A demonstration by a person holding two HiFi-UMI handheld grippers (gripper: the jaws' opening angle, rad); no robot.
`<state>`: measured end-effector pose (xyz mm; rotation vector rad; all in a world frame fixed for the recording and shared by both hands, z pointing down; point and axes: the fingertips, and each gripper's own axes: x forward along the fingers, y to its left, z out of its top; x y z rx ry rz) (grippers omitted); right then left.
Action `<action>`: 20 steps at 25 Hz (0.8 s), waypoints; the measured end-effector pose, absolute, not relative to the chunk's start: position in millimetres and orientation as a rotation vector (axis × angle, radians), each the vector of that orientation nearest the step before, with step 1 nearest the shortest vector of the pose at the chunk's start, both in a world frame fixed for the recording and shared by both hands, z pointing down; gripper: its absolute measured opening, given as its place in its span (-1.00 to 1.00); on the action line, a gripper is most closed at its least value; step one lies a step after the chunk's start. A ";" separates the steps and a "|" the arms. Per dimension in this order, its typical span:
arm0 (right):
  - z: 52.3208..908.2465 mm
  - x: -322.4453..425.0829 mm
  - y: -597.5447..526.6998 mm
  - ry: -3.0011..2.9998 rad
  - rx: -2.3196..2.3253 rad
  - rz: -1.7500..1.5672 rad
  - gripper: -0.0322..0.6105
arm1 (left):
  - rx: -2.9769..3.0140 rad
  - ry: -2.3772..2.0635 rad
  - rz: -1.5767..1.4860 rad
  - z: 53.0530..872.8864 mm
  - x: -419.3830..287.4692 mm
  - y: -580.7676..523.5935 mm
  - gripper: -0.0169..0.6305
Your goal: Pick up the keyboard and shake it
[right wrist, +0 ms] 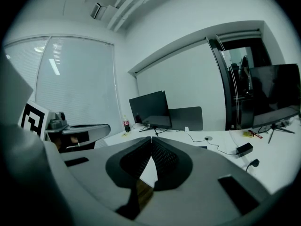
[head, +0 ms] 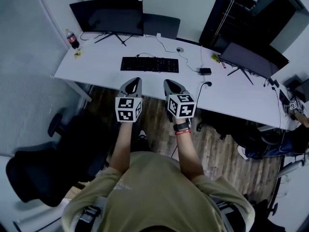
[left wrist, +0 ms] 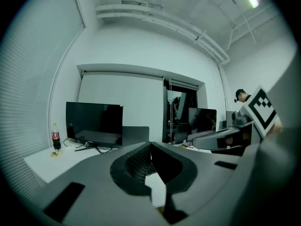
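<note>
The flat black rectangular plastic keyboard lies on the long white counter, in front of the wide black monitor, and nothing touches it. Both grippers hover short of the counter's near edge, well apart from the keyboard. The left gripper has its jaws closed tip to tip on nothing, and the right gripper has its jaws pressed together and empty too.

The keyboard looks light and stiff, but it is long, so a single hold at one end would probably let it swing. The smooth plastic case may slip between narrow jaws, and the keys give under pressure. The better hold seems to be on the case rim near each short end, one gripper per side, once the jaws are spread. A thin dark cable leaves its far edge and will likely limit how high it lifts and how hard it shakes
</note>
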<state>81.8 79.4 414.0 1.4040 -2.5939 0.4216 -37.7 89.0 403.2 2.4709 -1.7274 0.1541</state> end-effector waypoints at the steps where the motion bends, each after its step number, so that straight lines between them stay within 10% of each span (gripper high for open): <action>1: 414.7 78.3 67.8 -2.585 1.406 0.431 -0.82 | 2.468 -1.721 0.157 403.6 -42.2 77.1 -0.89; 20: 439.1 20.1 -83.9 -2.458 1.422 0.478 -0.82 | 2.437 -1.593 0.226 436.3 -111.6 -86.7 -0.89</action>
